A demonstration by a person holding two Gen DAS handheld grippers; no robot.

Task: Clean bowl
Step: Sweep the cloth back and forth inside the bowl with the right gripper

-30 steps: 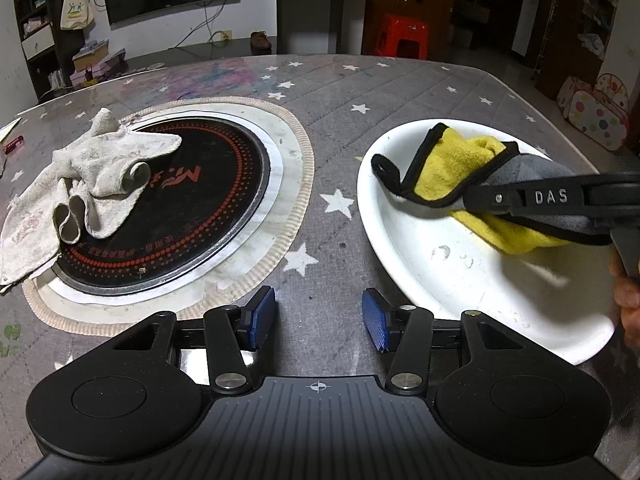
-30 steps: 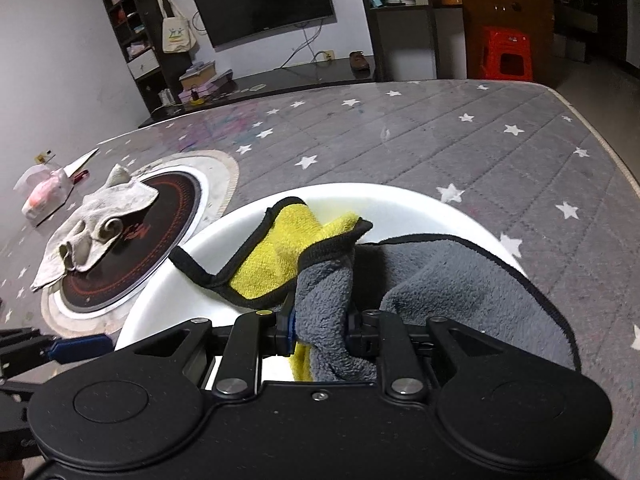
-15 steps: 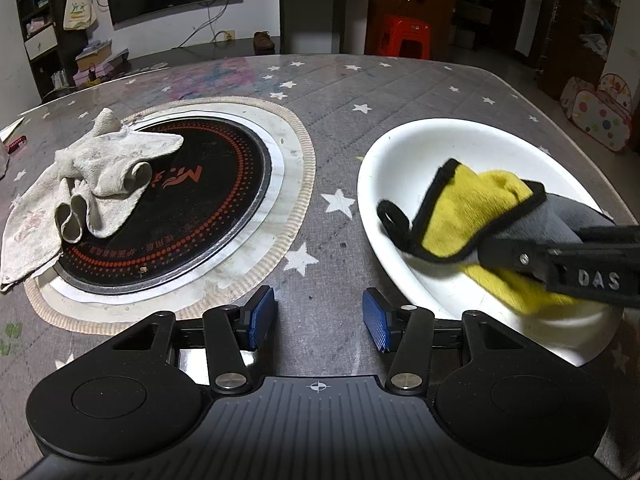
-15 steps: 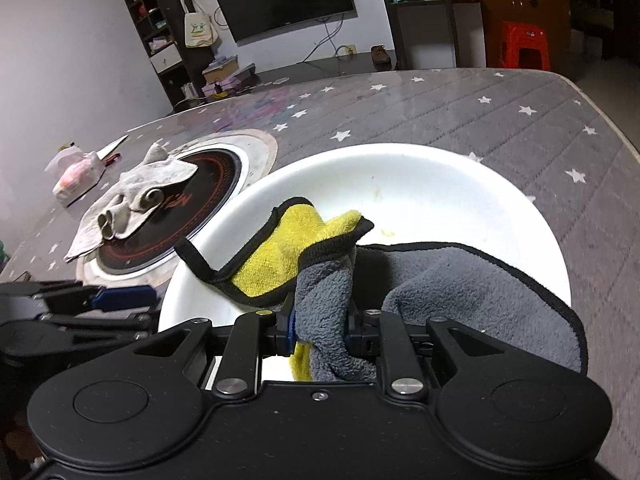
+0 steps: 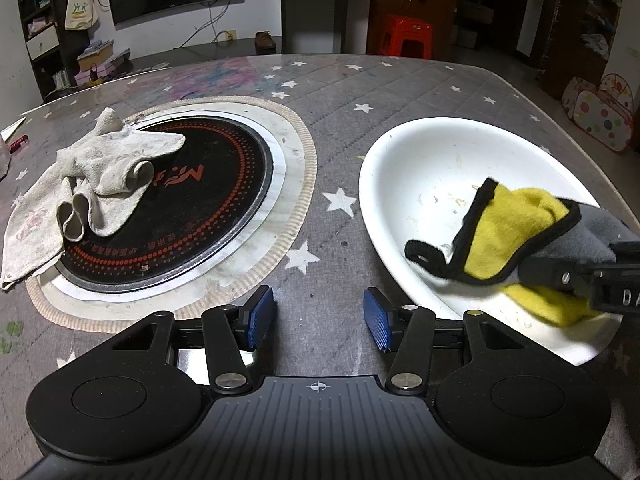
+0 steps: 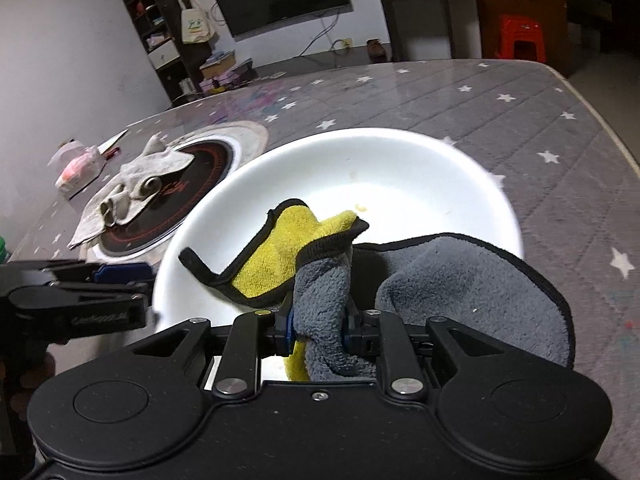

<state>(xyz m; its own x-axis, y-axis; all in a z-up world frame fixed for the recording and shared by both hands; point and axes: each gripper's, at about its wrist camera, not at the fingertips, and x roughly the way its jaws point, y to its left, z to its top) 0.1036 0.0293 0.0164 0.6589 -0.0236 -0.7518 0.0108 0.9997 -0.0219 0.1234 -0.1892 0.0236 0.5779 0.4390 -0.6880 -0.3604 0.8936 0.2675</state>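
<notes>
A white bowl (image 5: 432, 160) sits on the star-patterned table at the right; it also shows in the right wrist view (image 6: 400, 168), with small food specks inside. My right gripper (image 6: 320, 326) is shut on a yellow and grey cloth (image 6: 280, 256) and holds it against the bowl's near inner side; the cloth also shows in the left wrist view (image 5: 516, 236). My left gripper (image 5: 318, 320) is open and empty, just left of the bowl's near rim, above the table.
A round black induction cooker (image 5: 180, 200) on a beige mat lies at the left, with a crumpled white rag (image 5: 92, 176) on it. A plastic bag (image 6: 78, 164) lies at the table's far left. The table's right edge (image 6: 600, 120) is near the bowl.
The right gripper has dragged the cloth from the bowl's far side toward its near rim. The left gripper has stayed still and open.
</notes>
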